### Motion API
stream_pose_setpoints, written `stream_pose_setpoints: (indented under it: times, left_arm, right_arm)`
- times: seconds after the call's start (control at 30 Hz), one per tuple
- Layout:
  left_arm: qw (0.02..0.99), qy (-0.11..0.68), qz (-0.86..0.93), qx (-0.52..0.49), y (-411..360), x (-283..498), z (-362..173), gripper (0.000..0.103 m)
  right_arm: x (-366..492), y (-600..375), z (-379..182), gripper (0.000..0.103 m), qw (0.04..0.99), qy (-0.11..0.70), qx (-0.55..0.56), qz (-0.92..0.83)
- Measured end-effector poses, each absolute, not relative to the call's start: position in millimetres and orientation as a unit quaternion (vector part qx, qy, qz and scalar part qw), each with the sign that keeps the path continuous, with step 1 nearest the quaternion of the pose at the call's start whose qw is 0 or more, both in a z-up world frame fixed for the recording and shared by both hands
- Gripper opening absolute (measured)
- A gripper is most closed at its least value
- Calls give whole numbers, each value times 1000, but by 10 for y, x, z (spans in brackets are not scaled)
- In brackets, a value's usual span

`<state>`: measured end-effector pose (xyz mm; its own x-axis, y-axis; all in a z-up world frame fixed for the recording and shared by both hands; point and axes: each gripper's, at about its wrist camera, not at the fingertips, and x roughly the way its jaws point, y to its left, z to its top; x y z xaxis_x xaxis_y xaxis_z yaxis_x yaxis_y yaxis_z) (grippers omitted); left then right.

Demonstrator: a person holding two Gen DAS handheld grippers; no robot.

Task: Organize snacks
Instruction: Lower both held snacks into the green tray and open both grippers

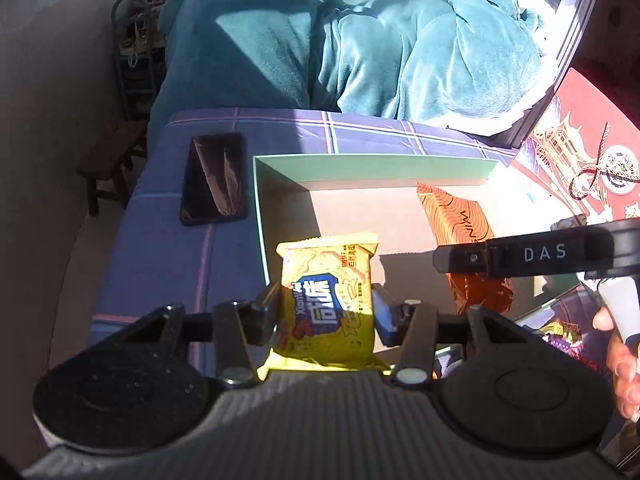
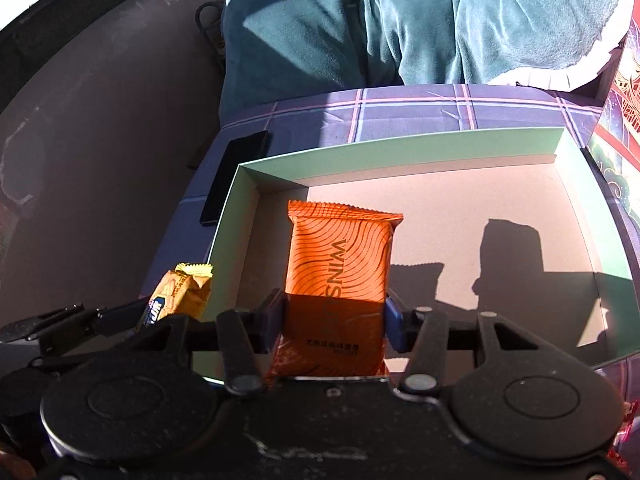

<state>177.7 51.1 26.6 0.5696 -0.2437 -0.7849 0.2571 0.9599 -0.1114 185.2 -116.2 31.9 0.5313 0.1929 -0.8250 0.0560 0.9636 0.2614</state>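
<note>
My left gripper (image 1: 326, 312) is shut on a yellow snack packet (image 1: 328, 276) and holds it over the near left edge of the green-walled cardboard box (image 1: 372, 168). My right gripper (image 2: 336, 320) is shut on an orange snack packet (image 2: 340, 256) and holds it above the box floor (image 2: 460, 208) near its left side. The yellow packet also shows in the right wrist view (image 2: 180, 292), just left of the box (image 2: 400, 148). The orange packet shows in the left wrist view (image 1: 456, 216), with the right gripper's finger (image 1: 520, 256) in front of it.
A black phone (image 1: 214, 178) lies on the plaid cloth (image 1: 160, 248) left of the box. A red decorated box lid (image 1: 580, 152) stands at the right. A person in teal fleece (image 1: 320, 32) sits behind the table. Loose wrapped snacks (image 1: 568, 332) lie at the right.
</note>
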Motion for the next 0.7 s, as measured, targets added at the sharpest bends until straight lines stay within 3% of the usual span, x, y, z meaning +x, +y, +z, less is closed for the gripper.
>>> stream_pose_setpoints:
  times: [0.4,0.47,0.5,0.53,0.57,0.7]
  left_arm:
    - [874,470,-117,47,85,2867,-262,47]
    - [881,452,-123,67,40,2850,-257,64]
    - [885,445,-118,74,19,2844,-250,86]
    - [891,432,-115,76,20,2808,-223,100]
    - [897,420,-114,77,22,2774,-190,102]
    - [892,432,-118,63,43,2739,-149,102]
  right_arm:
    - [2947,-1338,-293,53,832,514,202,50]
    - [3028,-1305,-317,57,828,514,214,71]
    - [3061,-1297,-322,68,825,515,219,78]
    - [3073,-1294,-313,75,825,512,223,82]
    - [3068,-1291,-286,84,831,504,221,82]
    - [3010,-1320,-212,85,835,498,220,79]
